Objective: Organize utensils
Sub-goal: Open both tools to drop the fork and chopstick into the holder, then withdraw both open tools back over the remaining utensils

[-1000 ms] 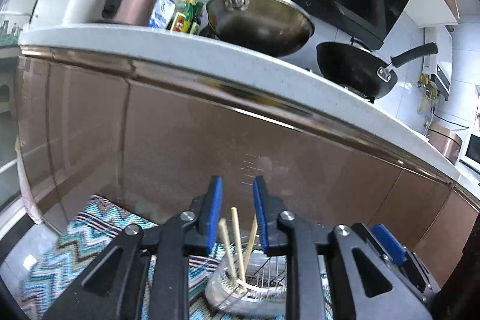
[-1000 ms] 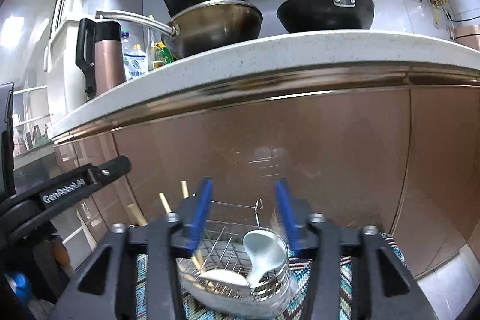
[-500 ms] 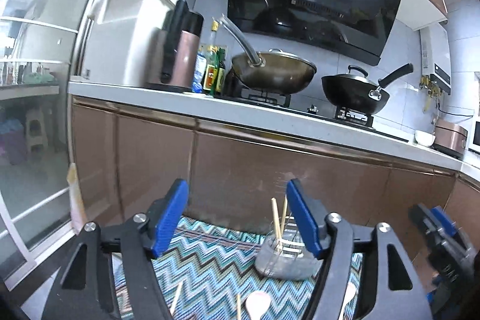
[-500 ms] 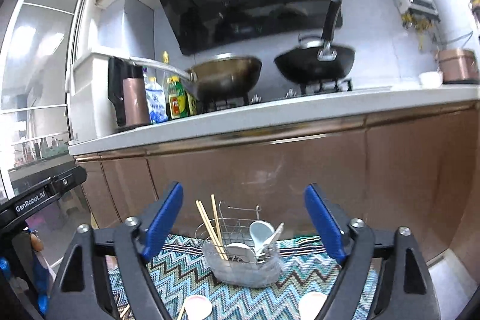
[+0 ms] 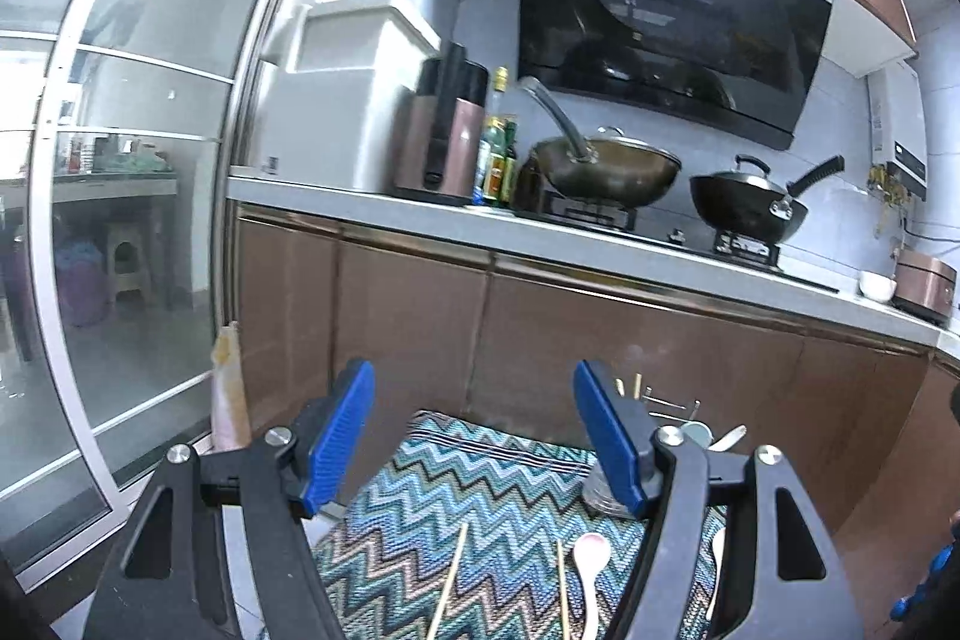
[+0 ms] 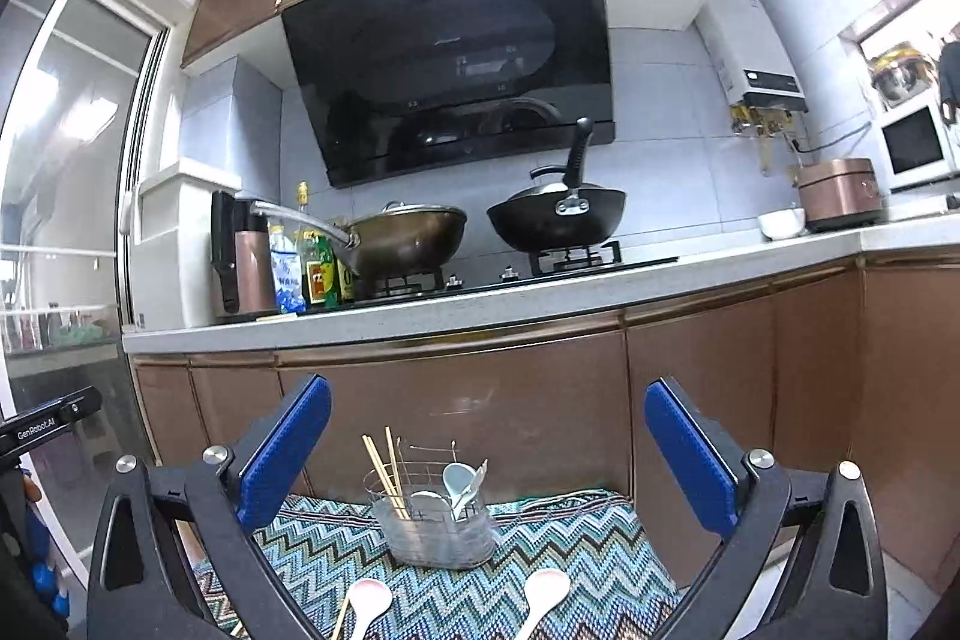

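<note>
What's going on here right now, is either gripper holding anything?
No, both are empty. The left gripper and right gripper hang with jaws open; the right's have just been opening, nothing between them. On the zigzag mat stands a wire caddy holding chopsticks and spoons. Two white spoons and loose chopsticks lie on the mat, not yet sorted.
</note>
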